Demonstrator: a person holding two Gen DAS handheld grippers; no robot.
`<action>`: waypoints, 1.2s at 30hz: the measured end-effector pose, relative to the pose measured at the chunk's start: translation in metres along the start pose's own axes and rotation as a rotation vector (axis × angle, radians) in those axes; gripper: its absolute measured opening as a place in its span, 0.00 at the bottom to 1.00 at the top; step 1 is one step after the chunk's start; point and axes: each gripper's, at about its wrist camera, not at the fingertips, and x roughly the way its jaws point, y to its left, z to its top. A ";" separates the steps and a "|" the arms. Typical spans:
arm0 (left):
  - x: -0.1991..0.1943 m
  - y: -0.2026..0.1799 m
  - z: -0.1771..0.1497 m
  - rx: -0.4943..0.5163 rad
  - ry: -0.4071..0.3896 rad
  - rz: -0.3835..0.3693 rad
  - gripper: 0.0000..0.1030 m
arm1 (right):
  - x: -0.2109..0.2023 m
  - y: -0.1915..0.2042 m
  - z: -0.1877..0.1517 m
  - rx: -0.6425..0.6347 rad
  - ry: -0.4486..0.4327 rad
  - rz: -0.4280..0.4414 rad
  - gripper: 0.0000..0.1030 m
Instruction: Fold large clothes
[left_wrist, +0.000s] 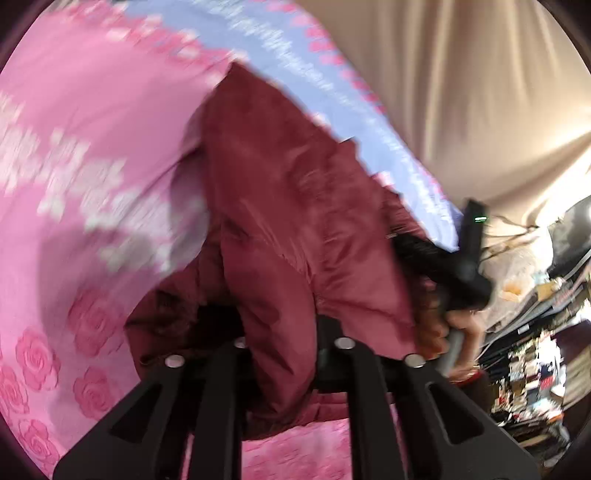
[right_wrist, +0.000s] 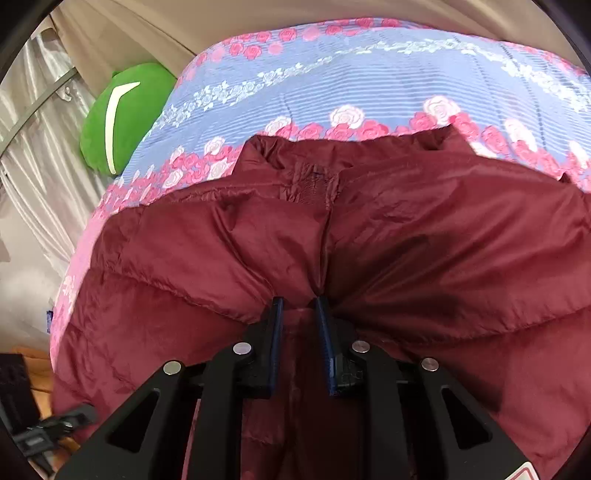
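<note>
The maroon puffer jacket (right_wrist: 369, 236) lies spread on a bed under a rose-patterned bedspread (right_wrist: 369, 85), its collar toward the blue band; the right gripper (right_wrist: 299, 306) pinches a ridge of the jacket's fabric between its fingers (right_wrist: 275, 325); in the blurred left view the left gripper (left_wrist: 284, 332) has jacket cloth bunched over its fingers, so I cannot tell their state; a green cushion (right_wrist: 122, 118) sits beside the bed.

Bed cover (right_wrist: 369, 74), pink and lilac rose print, centre frame. Beige drape (left_wrist: 461, 92), upper right. Green cushion (right_wrist: 125, 118), upper left. Silvery curtain (right_wrist: 33, 147), left edge. Cluttered shelves (left_wrist: 535, 350), lower right, blurred.
</note>
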 end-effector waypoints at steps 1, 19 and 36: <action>-0.004 -0.014 0.003 0.038 -0.016 -0.014 0.06 | 0.002 0.000 0.000 -0.003 -0.003 0.008 0.20; 0.077 -0.281 -0.017 0.631 0.023 -0.247 0.03 | -0.137 -0.124 -0.056 0.270 -0.208 0.095 0.22; 0.202 -0.312 -0.138 0.941 0.316 -0.106 0.04 | -0.192 -0.222 -0.146 0.470 -0.320 -0.116 0.22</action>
